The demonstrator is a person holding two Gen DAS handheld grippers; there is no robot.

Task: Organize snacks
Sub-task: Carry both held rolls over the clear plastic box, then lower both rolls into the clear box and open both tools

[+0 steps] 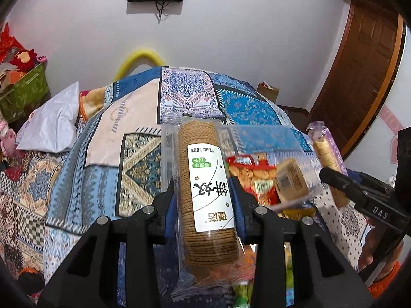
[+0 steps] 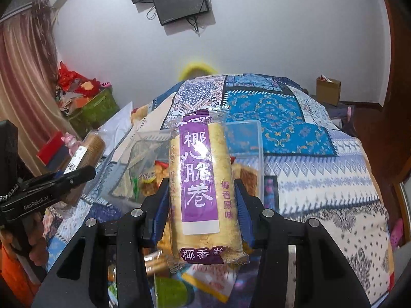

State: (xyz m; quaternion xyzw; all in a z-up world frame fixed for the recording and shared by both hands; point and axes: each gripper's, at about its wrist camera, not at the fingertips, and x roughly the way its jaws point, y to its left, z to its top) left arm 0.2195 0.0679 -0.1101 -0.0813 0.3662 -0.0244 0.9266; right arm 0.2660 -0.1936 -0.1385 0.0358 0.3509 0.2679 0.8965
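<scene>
Biscuits in a clear sleeve [image 1: 209, 192] sit pinched at mid-length in the left gripper [image 1: 205, 200], lifted above the bedspread [image 1: 102, 133]; they look light but brittle, and the film slick.

Right wrist view: the right gripper [image 2: 203, 202] clamps the purple coconut-roll pack [image 2: 203, 187] by its sides, over the clear bin [image 2: 254, 138] near the bedspread's front edge. Crushable, so gentle pressure seems wise.

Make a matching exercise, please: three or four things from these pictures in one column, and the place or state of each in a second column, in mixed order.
Things:
1. biscuit pack
2. purple snack pack
3. clear plastic box
4. cardboard box

Places or states:
A. on the floor by the wall
B. held in the right hand-held gripper
C. on the bed, with snacks inside
D. held in the left hand-held gripper

Pairs: 1-D, 2-B, 3-C, 4-A
</scene>
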